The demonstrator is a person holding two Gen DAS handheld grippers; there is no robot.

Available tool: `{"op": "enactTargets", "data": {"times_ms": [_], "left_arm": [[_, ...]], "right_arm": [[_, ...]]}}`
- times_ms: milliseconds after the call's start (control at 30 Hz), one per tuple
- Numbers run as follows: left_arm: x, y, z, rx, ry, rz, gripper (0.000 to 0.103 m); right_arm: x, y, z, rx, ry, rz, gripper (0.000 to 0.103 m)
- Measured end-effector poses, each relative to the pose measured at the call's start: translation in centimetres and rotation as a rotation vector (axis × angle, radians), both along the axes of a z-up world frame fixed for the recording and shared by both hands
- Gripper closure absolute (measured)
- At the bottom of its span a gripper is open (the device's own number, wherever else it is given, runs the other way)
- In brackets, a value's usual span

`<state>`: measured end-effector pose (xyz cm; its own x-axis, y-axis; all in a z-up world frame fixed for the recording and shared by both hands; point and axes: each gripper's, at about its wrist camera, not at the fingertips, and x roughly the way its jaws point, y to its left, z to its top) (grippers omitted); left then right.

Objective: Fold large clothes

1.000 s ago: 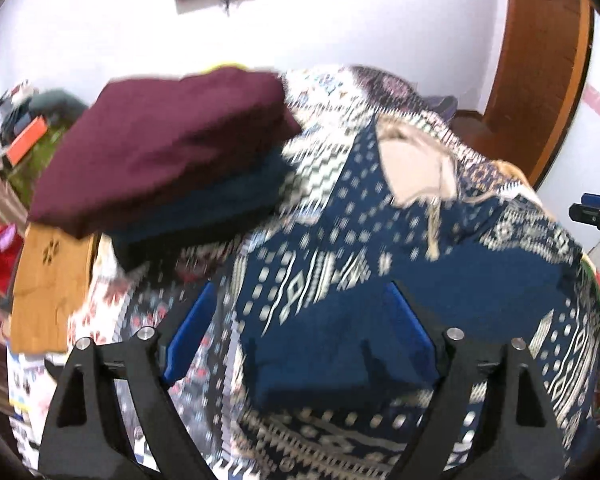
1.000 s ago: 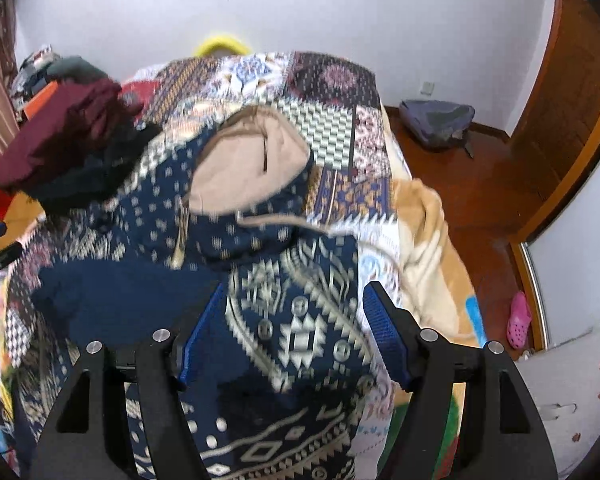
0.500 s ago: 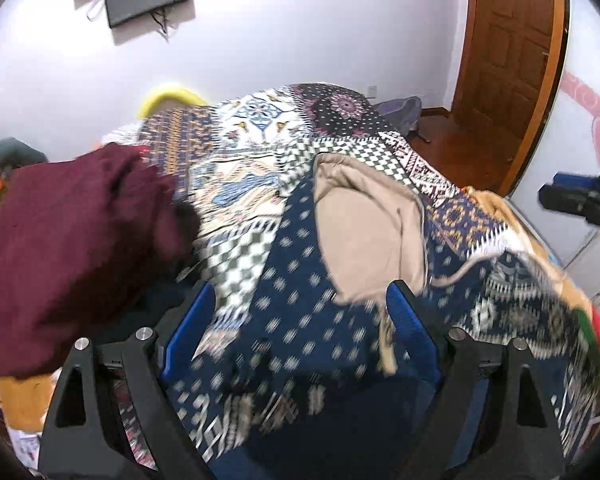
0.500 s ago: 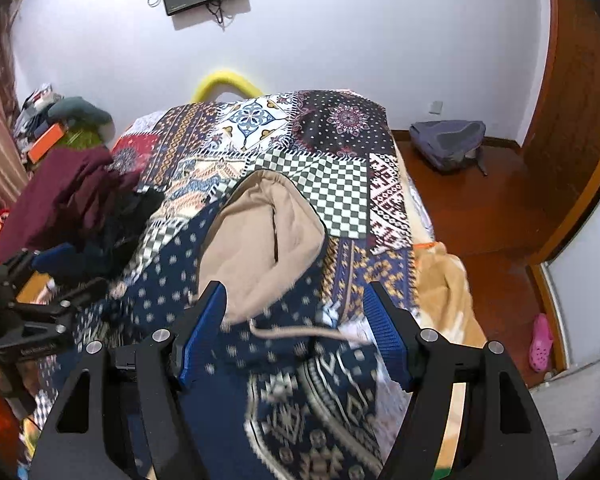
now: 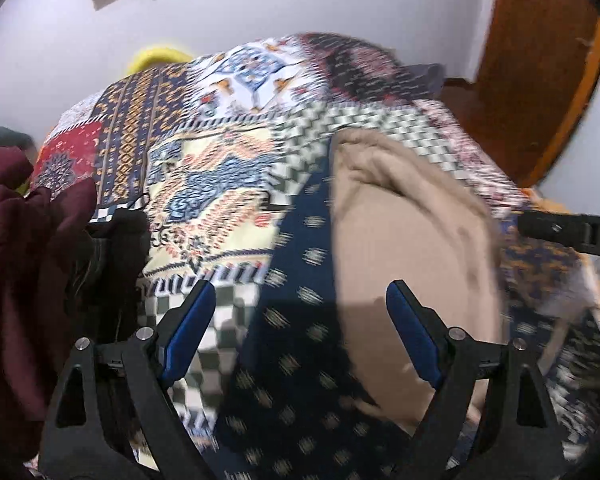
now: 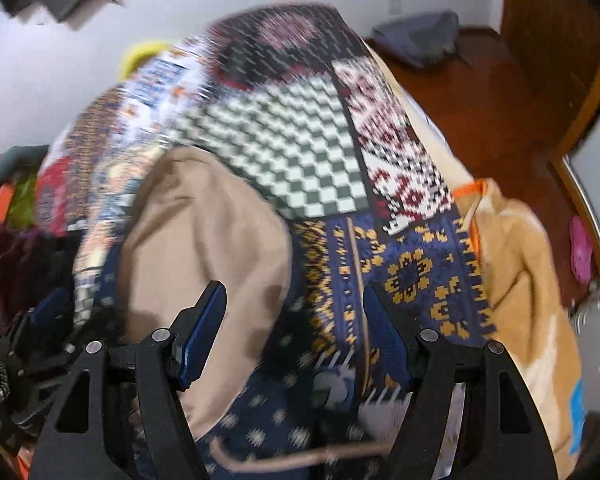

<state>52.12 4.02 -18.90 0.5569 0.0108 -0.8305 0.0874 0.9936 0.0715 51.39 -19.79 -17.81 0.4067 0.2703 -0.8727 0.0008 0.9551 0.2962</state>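
Nearer now: hoodie's (image 5: 292,344) beige-lined hood (image 5: 412,240)

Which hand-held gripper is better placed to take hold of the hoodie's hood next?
Left, narrowly. The left hand-held gripper is open over the hood, spanning its navy edge and beige lining. The right hand-held gripper straddles the hood's other edge and the bedspread.

Big blue hoodie (image 5: 300,320) w/ white dots lies flat on patchwork bedspread (image 5: 220,184), tan hood (image 6: 204,240) open, facing up.
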Motion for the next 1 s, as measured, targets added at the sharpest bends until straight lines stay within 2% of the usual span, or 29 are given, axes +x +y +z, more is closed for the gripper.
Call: {"op": "enactTargets", "data": {"times_ms": [33,100,200,267,300,333,367,400,433,533,733,867,1000], "left_arm": [[0.4,0.2,-0.4,0.006,0.002,0.012,0.017],[1.5,1.0,-2.1,-0.002,0.029,0.043,0.025],[2.0,1.5,-2.9,-0.006,0.011,0.055,0.027],[1.7,1.1,-3.0,0.02,-0.023,0.033,0.033],[1.6,0.9,-3.1,0.026,-0.028,0.02,0.042],[1.1,0.3,-2.9,0.048,-0.041,-0.023,0.048],[0.9,-0.1,-2.8,0.084,-0.053,-0.047,0.06],[0.6,-0.4,-2.7,0.084,-0.05,-0.076,0.085],[0.4,-0.7,-2.7,0.061,-0.025,-0.12,0.091],[-0.7,-1.1,-1.6,0.069,-0.025,-0.149,0.093],[-3.0,-0.2,2.6,-0.011,-0.052,-0.141,0.093],[-6.7,0.6,6.5,-0.044,-0.105,-0.16,0.094],[-11.6,1.2,9.3,-0.054,-0.142,-0.183,0.094]], "right_arm": [[0.4,0.0,-1.0,0.009,0.024,-0.002,0.036],[0.9,0.0,-2.5,0.024,0.056,-0.007,0.039],[1.3,0.7,-4.1,0.034,0.085,0.024,0.053],[1.2,1.2,-4.6,0.037,0.085,0.051,0.071],[1.2,1.3,-4.6,0.027,0.077,0.054,0.075],[1.0,1.4,-4.3,0.018,0.063,0.065,0.09],[0.9,1.5,-4.2,0.022,0.059,0.074,0.095],[0.8,1.5,-4.0,0.026,0.055,0.08,0.095],[0.7,1.5,-3.6,0.023,0.046,0.078,0.095],[-0.2,1.5,-1.9,0.012,-0.001,0.092,0.096],[-4.0,1.9,4.7,0.0,-0.148,0.162,0.097],[-8.1,1.9,9.0,0.032,-0.226,0.216,0.097],[-12.3,2.4,11.4,0.038,-0.283,0.28,0.097]]}}
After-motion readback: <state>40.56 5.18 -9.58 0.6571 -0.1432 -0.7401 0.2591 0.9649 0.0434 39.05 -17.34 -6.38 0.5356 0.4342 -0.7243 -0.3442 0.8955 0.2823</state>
